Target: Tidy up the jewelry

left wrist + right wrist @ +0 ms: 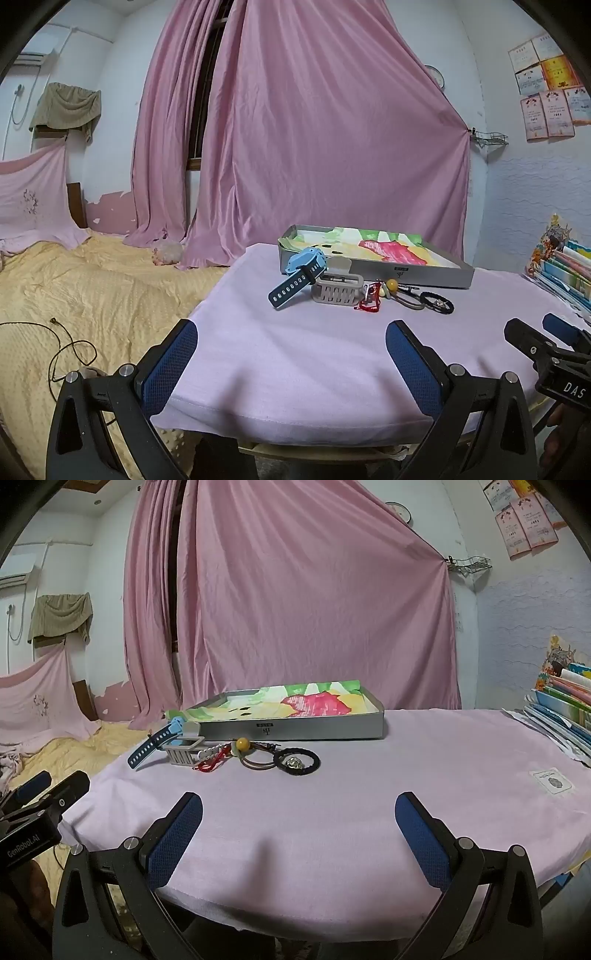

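Note:
A grey metal tray (424, 272) (325, 729) lined with colourful paper stands at the back of the pink-covered table (295, 350) (406, 775). In front of it lie a blue watch (299, 275) (155, 744), a beige hair clip (338, 290) (184, 753), a red cord (371, 299) (212, 762), an amber bead on a cord (392, 284) (242, 743) and a black bracelet (437, 302) (298, 762). My left gripper (291, 345) and right gripper (299, 818) both hang open over the table's near edge, well short of the jewelry.
A yellow bedspread (92, 295) with a black cable (70, 347) lies left of the table. Stacked books (565, 269) (565, 705) sit at the right edge. Pink curtains (314, 129) hang behind. A small white label (553, 781) lies on the cloth at right.

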### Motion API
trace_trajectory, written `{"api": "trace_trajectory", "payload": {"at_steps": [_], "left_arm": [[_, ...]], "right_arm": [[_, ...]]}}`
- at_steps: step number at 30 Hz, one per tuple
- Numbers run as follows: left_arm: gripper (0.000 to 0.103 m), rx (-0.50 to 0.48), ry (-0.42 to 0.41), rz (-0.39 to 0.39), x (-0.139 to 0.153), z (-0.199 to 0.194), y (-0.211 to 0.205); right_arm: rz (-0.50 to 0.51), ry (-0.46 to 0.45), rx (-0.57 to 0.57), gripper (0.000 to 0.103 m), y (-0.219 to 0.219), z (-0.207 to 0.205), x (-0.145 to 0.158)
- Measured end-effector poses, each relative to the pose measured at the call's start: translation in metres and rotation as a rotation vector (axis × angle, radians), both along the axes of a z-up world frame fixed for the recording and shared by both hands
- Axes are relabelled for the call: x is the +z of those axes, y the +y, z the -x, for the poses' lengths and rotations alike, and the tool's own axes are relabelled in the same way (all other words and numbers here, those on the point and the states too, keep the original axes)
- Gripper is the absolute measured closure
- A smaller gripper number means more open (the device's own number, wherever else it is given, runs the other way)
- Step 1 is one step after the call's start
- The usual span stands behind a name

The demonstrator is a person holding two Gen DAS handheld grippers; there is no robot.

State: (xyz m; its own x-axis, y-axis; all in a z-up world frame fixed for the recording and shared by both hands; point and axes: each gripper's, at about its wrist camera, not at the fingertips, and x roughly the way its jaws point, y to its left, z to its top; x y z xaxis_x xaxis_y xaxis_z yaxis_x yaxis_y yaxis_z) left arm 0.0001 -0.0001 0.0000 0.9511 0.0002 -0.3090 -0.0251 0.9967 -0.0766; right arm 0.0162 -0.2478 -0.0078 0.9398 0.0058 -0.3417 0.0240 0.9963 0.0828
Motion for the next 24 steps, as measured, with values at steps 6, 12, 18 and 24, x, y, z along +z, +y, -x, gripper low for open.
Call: {"api": "trace_trajectory", "payload": {"at_steps": [6,12,18,24], "left_arm": [[0.001,0.001,-0.002,0.001,0.0,0.0004,0.0001],[0.001,-0.001,0.001,0.004,0.0,0.0,0.0001],[0.001,0.0,0.001,0.004,0.0,0.0,0.0001],[0.001,0.001,0.0,0.003,0.0,0.0001,0.0001]], "right_arm": [[0.005,0.004,0.005,0.001,0.0023,-0.0016,0.0002],[-0.001,0.007,0.005,0.001,0.0008,-0.0014,-0.0003],[-0.004,0.007,0.008,0.001,0.0021,-0.0054,-0.0035],[-0.006,0.006,0.007,0.001,0.0026,-0.0052,-0.0036]]}}
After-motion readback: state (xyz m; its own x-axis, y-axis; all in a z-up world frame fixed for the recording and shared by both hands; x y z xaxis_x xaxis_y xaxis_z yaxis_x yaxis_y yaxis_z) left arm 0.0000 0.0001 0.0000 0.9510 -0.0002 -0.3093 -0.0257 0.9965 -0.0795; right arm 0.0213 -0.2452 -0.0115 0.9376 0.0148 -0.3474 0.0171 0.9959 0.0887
